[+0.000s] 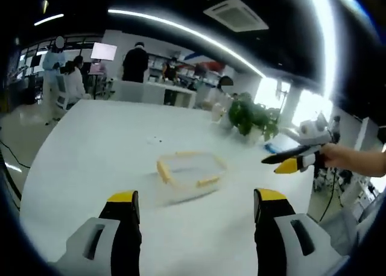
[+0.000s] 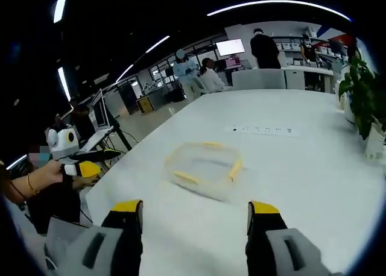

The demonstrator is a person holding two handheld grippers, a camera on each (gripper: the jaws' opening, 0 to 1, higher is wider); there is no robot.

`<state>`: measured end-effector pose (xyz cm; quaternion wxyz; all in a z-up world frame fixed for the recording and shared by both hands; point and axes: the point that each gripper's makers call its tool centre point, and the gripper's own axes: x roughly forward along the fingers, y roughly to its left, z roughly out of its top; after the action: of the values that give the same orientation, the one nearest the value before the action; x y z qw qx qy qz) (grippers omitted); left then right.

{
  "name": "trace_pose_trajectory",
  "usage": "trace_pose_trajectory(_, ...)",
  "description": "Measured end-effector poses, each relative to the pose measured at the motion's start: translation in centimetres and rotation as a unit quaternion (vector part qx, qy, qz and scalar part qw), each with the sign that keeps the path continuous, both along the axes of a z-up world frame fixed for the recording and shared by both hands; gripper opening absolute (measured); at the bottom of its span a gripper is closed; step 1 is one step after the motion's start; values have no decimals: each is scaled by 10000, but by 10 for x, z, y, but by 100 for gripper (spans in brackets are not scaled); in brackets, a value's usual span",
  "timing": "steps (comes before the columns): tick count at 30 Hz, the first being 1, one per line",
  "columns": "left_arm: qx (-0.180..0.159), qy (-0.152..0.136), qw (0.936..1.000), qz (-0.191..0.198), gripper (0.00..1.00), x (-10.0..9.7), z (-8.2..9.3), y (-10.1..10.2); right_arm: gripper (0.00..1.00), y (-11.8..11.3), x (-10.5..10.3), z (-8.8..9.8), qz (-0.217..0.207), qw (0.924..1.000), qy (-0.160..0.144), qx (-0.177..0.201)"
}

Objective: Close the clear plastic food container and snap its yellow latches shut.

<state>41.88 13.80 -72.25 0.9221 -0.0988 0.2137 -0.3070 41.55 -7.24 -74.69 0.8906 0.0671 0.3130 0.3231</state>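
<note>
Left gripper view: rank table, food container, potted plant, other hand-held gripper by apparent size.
1. White table, by far.
2. Clear food container.
3. Potted plant and the right hand-held gripper look about alike; the gripper is nearer the camera, so I won't rank them.

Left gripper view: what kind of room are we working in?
Probably an open-plan office or lab: a long white table, people at desks with a bright monitor screen, and a ceiling air-conditioning vent.

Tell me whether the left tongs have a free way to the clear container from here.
Probably yes. The left tongs stand open, facing the clear container across bare white table; nothing lies between them. The right tongs hover off to the side.
</note>
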Motion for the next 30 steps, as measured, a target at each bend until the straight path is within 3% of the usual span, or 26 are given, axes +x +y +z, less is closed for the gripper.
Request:
trace_pose_trajectory(11, 228, -160, 9996, 78, 78, -25, 3, 11, 75, -6, -24, 1, -107, 9998, -127, -130)
trace_pose_trajectory(17, 233, -92, 9996, 99, 78, -44, -6, 12, 76, -11, -41, -3, -214, 9997, -78, -29)
trace_pose_trajectory(20, 164, -56, 9997, 142, 79, -52, -9, 14, 77, -12, -46, 4, -343, 9992, -122, 181)
trace_pose_trajectory(30, 560, 18, 9983, 159, 80, -75, -24, 23, 77, -17, -67, 2, -443, 9986, -189, 213)
